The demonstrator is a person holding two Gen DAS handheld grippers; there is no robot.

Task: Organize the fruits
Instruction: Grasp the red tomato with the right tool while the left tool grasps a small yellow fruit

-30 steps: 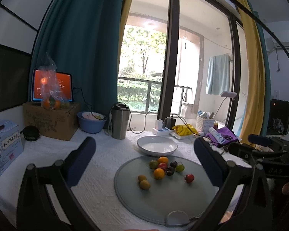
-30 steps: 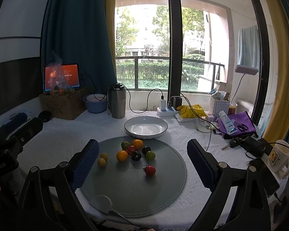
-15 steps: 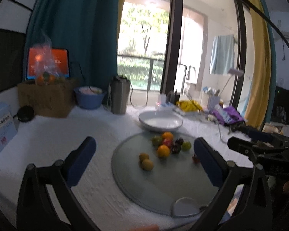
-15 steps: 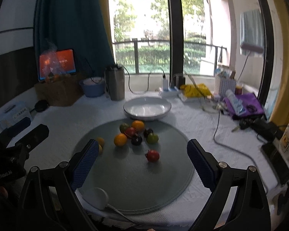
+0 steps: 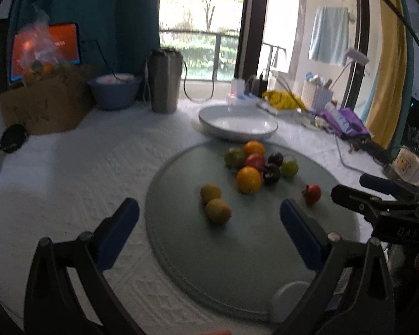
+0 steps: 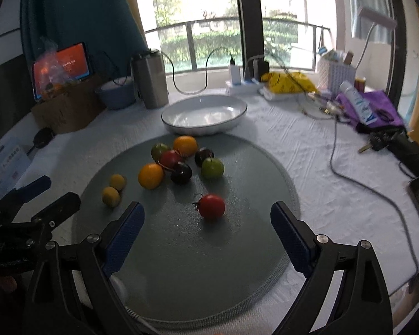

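A tall window point(image 6: 198, 22) with dark frames fills the far wall, daylight pouring in past a balcony railing point(image 6: 226, 25) and green trees outside. A teal curtain point(image 5: 97, 22) hangs at the left, a yellow one point(image 5: 388, 64) at the right — beyond the glass a pale blue towel point(image 5: 328, 37) hangs. A white textured cloth point(image 5: 64, 167) covers the bench.

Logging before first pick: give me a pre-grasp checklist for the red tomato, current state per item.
1. Right claw open: ok.
2. Right claw empty: ok.
3. Red tomato lined up between its fingers, ahead of them: ok.
4. Tomato apart from the fruit cluster: ok.
5. White plate empty: ok.
6. Left claw open, nearer the two yellow fruits than the tomato: ok.
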